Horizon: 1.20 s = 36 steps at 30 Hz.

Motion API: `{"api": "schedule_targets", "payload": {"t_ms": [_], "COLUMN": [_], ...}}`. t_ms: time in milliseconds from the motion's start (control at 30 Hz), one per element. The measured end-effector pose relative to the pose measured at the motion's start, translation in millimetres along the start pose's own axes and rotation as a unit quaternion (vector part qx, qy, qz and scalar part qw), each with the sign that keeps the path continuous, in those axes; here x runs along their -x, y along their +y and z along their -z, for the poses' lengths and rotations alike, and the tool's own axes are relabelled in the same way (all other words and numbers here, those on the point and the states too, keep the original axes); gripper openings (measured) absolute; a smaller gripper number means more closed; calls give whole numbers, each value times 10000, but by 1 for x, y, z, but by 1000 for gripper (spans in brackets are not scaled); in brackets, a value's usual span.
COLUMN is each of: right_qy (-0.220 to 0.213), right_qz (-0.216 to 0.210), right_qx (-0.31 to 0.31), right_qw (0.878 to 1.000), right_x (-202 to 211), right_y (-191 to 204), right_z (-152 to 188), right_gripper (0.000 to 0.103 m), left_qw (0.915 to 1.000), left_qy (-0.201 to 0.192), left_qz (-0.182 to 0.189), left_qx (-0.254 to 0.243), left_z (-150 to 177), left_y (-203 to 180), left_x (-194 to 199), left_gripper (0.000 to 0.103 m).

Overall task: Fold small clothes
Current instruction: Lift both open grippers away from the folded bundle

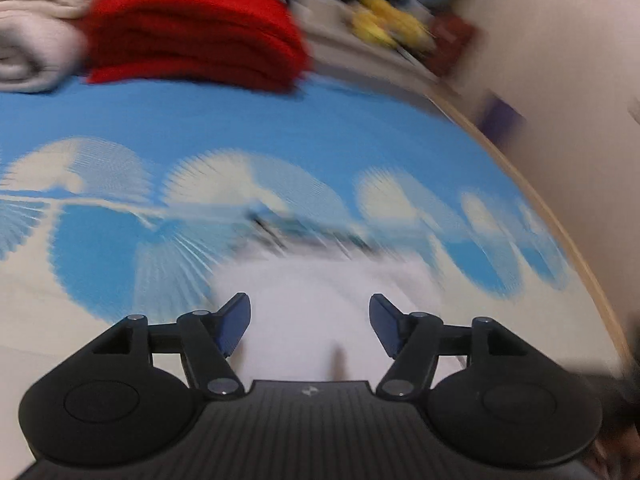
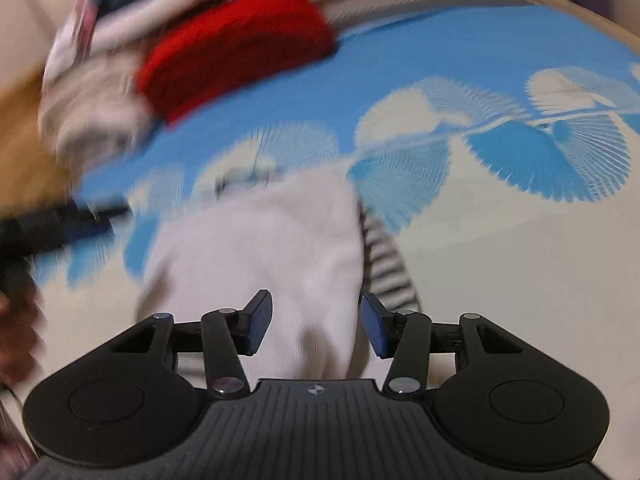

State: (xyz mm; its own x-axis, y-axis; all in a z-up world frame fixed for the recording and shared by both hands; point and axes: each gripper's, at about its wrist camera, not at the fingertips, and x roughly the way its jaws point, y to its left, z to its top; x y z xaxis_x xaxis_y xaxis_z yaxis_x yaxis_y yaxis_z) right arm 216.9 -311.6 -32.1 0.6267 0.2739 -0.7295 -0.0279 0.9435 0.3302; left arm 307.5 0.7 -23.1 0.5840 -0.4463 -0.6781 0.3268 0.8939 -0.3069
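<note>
Left wrist view: heavy motion blur. Left gripper (image 1: 310, 326) spread wide, nothing between the pads, poised over a white garment (image 1: 320, 300) lying on the blue-and-white bedspread (image 1: 240, 120). Right wrist view: right gripper (image 2: 316, 322) also wide, holding nothing, hovering just above the same white garment (image 2: 272, 240), which lies roughly flat w/ a striped piece (image 2: 384, 264) peeking out along its right edge. Can't tell if the striped bit is part of the same item or a 2nd one underneath. Folded red cloth (image 2: 236, 48) and a pale stack (image 1: 36, 24) sit well apart at the far side of the bed, prob. finished pieces. Other gripper's dark body visible at the left of the right view, blurred.

Judgement: fold not started or only partly done; next is likely pinching 2 edges.

Risks:
- Blur suggests fast movement; closing now could miss the hem and grab bedspread instead.
- Pinching only the top layer would drag the fabric unevenly, bunch it.
- Catching the striped layer too would pull both and skew the fold.
- Uneven grips on the 2 sides = crooked crease.
</note>
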Motion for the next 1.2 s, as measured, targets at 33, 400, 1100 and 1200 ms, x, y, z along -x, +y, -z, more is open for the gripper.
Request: {"api": "schedule_targets", "payload": {"t_ms": [33,400,1100,1200], "right_qy": [258,711,-1181,-1360], "right_qz": [110,328,1543,1582], "right_qx": [148,160,732,746], "right_qw": [9995,9968,9782,9752], "right_x": [-7,-9,167,180], "right_y": [2,-5,53,59], "right_z": [5,16,88,109], "right_gripper": [51,51,97,99], "left_qw": [9989,9862,9774,9757], "left_qy": [246,1314,-916,-850], "left_qz": [-77,-462,-1902,-2019], "left_qx": [-389,-897,-56,20], "left_z": [12,69,175,194], "left_y": [-10,-8,-121,-131], "left_x": [-3,6,176,179], "left_gripper": [68,65,103,103]}}
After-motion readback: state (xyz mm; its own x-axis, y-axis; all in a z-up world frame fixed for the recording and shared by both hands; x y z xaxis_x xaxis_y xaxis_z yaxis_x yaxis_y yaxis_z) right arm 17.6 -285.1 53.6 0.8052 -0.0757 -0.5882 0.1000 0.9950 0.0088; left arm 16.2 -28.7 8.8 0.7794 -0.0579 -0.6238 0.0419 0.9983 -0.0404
